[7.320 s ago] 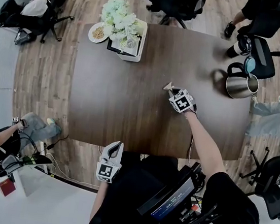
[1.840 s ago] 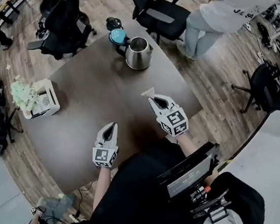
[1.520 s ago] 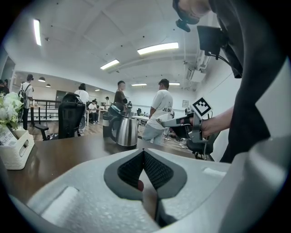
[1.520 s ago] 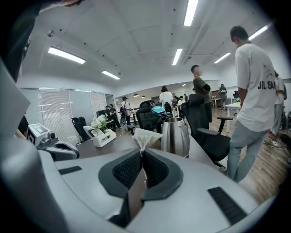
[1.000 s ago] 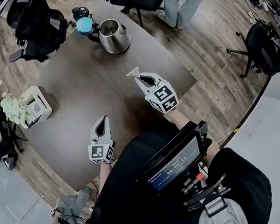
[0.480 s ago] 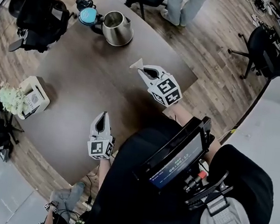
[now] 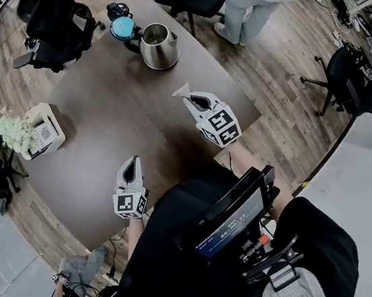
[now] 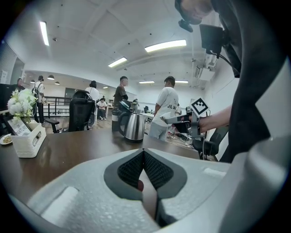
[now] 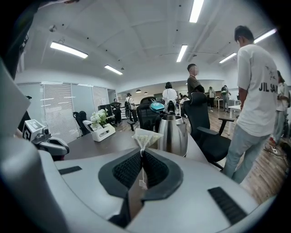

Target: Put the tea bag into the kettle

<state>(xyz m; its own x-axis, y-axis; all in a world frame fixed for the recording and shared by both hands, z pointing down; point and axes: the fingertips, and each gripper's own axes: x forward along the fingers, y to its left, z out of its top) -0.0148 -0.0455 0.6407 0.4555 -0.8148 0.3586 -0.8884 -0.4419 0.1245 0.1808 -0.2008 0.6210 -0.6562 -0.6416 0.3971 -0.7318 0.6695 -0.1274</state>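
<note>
A dark brown wooden table [image 7: 109, 114] fills the middle of the head view, standing on plank flooring with black office chairs [image 7: 59, 26] round it. Beyond its far edge stands a person [image 9: 254, 91] in a white T-shirt, and the right gripper view shows the dark letters "JIL" [image 9: 266, 86] on the back of the shirt, with the rest of the print cut off. A small screen [image 7: 231, 215] on the rig at the wearer's chest shows coloured lines of text too small to read. Near the table's far corner sits the steel kettle [image 7: 160, 47], its mouth uncovered and its blue-topped lid [image 7: 122, 27] tipped back beside the handle. A white box of pale flowers [image 7: 38, 133] stands by the left edge. It carries a label, but the lettering cannot be made out. The right gripper [image 7: 187, 97] is held above the table on the near side of the kettle, black-and-white square markers on its cube. Its pads are pressed together on the string of the tea bag [image 7: 180, 91], so the pale, gauzy pouch stands out past the tips and the string runs down between the pads. The bag is in the air, well apart from the kettle, which shows just behind it in the right gripper view. The left gripper [image 7: 132, 163] is lower and nearer the wearer over the table's near edge, its jaws closed tip to tip with nothing between them.
</note>
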